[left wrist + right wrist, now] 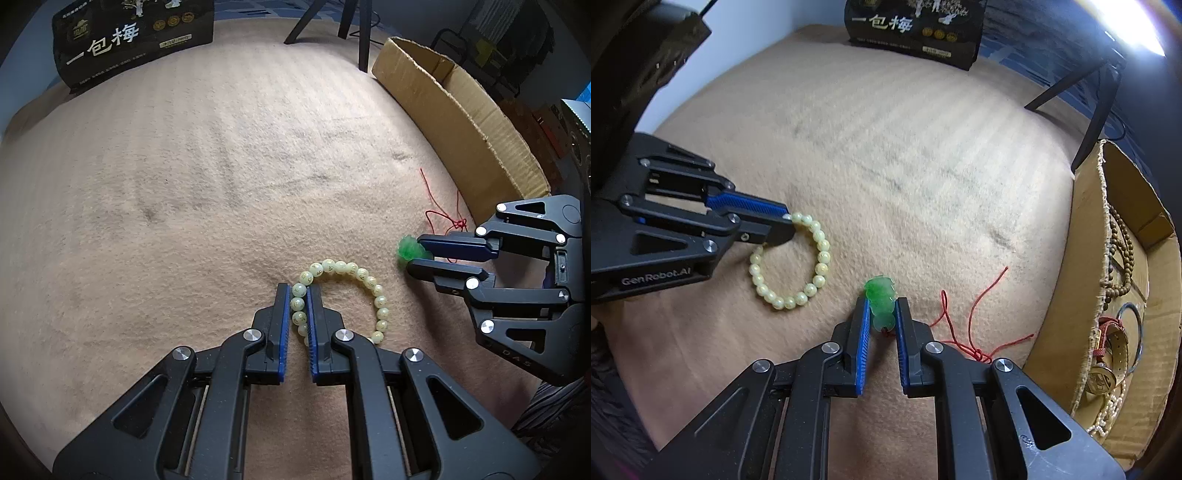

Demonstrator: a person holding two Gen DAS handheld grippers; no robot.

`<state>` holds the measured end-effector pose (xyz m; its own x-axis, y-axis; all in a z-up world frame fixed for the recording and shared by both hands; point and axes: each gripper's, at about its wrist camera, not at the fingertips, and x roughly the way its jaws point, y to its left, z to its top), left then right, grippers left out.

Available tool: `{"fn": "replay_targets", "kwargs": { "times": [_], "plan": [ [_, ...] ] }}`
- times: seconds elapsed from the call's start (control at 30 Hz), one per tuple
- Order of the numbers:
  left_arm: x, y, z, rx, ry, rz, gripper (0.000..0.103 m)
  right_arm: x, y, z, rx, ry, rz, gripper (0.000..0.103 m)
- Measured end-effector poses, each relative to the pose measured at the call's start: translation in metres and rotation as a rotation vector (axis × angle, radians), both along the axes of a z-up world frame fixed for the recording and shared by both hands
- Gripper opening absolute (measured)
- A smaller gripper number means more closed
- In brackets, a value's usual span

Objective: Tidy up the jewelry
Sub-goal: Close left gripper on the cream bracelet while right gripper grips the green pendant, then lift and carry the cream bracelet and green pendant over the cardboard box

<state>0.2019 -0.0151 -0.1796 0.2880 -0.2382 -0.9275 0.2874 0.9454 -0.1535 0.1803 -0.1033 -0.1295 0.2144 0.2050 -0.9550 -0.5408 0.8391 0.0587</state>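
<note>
Pickup stage on both sides: left claw [298, 295] is clamped on the pale bead bracelet [347, 291] lying on the tan blanket [221, 166], and right claw [882, 314] pinches the green pendant [881, 295] beside its red cord [960, 332]. Next I'd guess lift both and carry them to the cardboard box [1056, 295] on the right, watching that cord doesn't snag.

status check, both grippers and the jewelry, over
Left gripper shut on bead bracelet. Right gripper shut on green pendant, red cord trailing. Cardboard box to the right, path clear.
</note>
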Motion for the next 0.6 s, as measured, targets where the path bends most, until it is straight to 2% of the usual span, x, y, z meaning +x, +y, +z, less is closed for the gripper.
{"fn": "replay_targets", "kwargs": {
  "times": [0.2, 0.6],
  "plan": [
    [-0.001, 0.01, 0.017, -0.041, -0.027, 0.028, 0.006, 0.004, -0.004, 0.026, 0.079, -0.042, -0.039, 0.012],
    [-0.008, 0.011, 0.054, -0.113, -0.093, 0.042, 0.005, 0.012, -0.024, 0.062, 0.161, -0.119, -0.121, 0.012]
  ]
}}
